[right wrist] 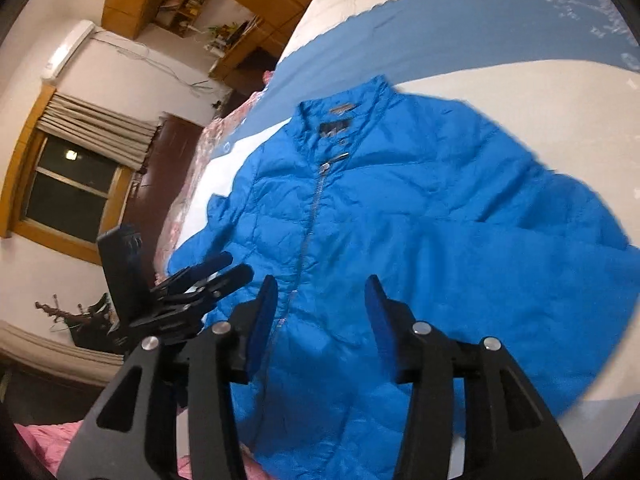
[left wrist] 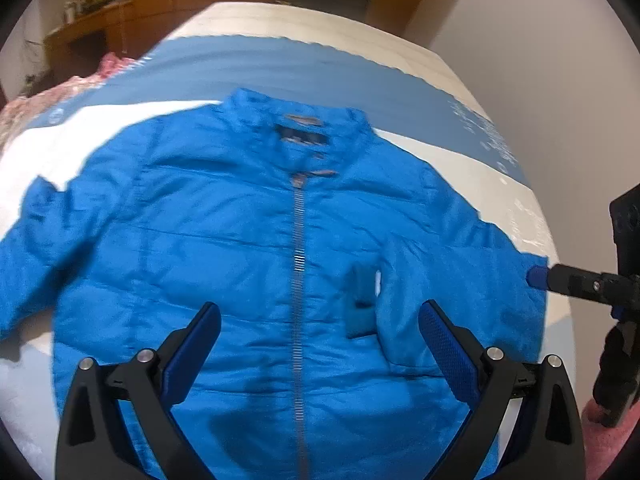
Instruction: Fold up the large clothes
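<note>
A bright blue padded jacket (left wrist: 248, 248) lies flat, front up and zipped, on a white and blue bed cover (left wrist: 280, 64), collar away from me. Its sleeves spread to both sides. My left gripper (left wrist: 320, 320) is open above the lower front of the jacket, straddling the zipper. My right gripper (right wrist: 320, 292) is open above the jacket (right wrist: 420, 240) near its hem, holding nothing. The right gripper also shows in the left wrist view (left wrist: 538, 276) at the jacket's right sleeve edge. The left gripper shows in the right wrist view (right wrist: 228, 270) beside the jacket's left sleeve.
Pink fabric (left wrist: 52, 96) lies along the bed's left side, and more pink fabric (right wrist: 52, 440) lies near the front edge. Wooden cabinets (left wrist: 88, 40) stand beyond the bed. A window (right wrist: 72, 188) and a wall air conditioner (right wrist: 68, 54) are on the left wall.
</note>
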Available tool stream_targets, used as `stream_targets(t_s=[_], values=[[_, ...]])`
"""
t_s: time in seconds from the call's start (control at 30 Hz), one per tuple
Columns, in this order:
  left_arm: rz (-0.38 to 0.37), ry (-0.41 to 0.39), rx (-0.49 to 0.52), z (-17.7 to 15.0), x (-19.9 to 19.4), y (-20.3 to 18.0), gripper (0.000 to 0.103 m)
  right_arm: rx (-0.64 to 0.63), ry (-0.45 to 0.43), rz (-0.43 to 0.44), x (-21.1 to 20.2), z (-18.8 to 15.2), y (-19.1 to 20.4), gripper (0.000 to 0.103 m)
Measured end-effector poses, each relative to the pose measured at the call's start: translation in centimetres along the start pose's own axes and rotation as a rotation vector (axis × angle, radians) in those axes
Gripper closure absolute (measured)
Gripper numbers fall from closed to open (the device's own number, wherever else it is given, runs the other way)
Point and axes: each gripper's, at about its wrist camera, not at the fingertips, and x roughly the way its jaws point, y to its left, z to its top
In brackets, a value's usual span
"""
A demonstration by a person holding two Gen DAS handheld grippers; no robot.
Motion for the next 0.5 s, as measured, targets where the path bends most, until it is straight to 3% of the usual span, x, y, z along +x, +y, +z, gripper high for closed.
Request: stream_targets(t_s=[0.13, 0.27, 0.33, 0.43, 0.47, 0.5], values=[[-0.042, 0.082, 0.024, -0.4, 3.0, -2.4, 0.004, 0.031, -0.043, -0.117, -2.7, -1.2, -2.3, 0.057], [-0.071, 0.214, 0.032, -0.8, 7.3, -4.7, 0.006, 0.086, -0.064, -0.169, -4.4, -2.8, -5.2, 0.057], [-0.075, 0.242, 0.013, -0.9, 8.6, -5.3, 0.024, 0.11, -0.075, -0.192, -5.0, -3.4, -6.3, 0.057], [-0.054, 0.216, -0.003, -0.8, 8.6, -5.4, 0.051, 0.141, -0.092, -0.213, -5.6, -4.2, -7.6, 0.057], [-0.095, 0.219, -0.022, -0.6, 8.5, -5.3, 0.067, 0.146, -0.096, -0.215, -5.7, -4.3, -7.8, 0.057], [-0.124, 0.219, -0.04, -0.5, 8.3, -5.2, 0.076, 0.155, -0.104, -0.218, -5.9, -4.4, -8.1, 0.057]])
